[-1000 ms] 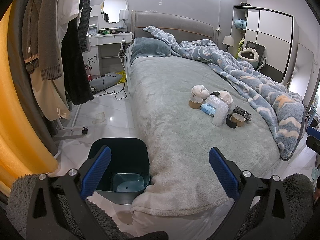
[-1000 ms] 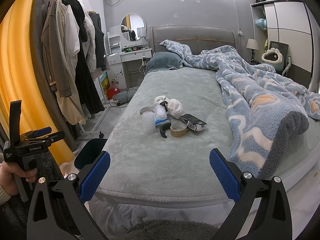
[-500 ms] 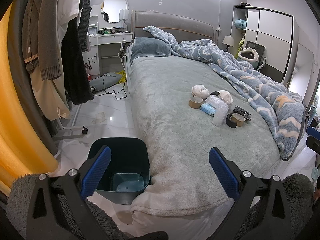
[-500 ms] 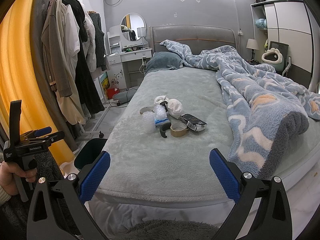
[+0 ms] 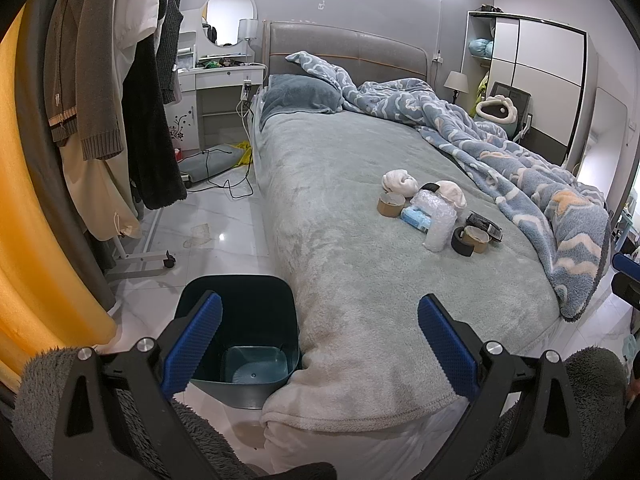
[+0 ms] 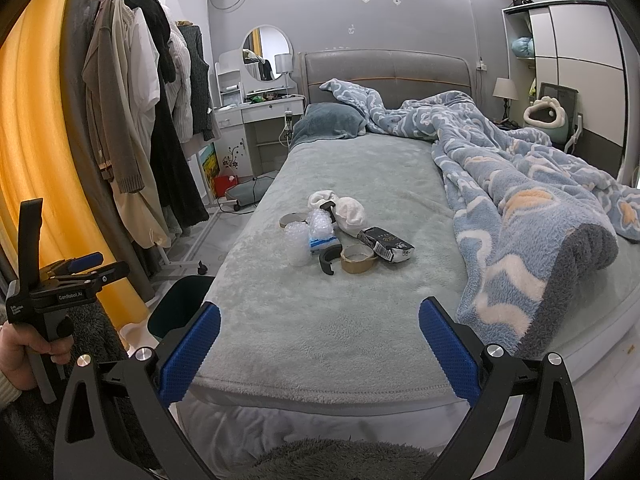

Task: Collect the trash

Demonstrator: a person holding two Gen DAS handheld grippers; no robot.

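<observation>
A pile of trash lies mid-bed: bubble wrap, a brown tape roll, a black roll, a black packet, a blue pack and white crumpled cloth. A dark teal bin stands on the floor at the bed's near left corner, with nothing inside. My left gripper is open over the bin and bed corner. At the foot of the bed my right gripper is open, holding nothing. Both are well short of the pile.
The grey-green bed carries a blue patterned blanket on its right side. A clothes rack and an orange curtain stand left. Cables lie on the white floor. A hand holds the left gripper's handle.
</observation>
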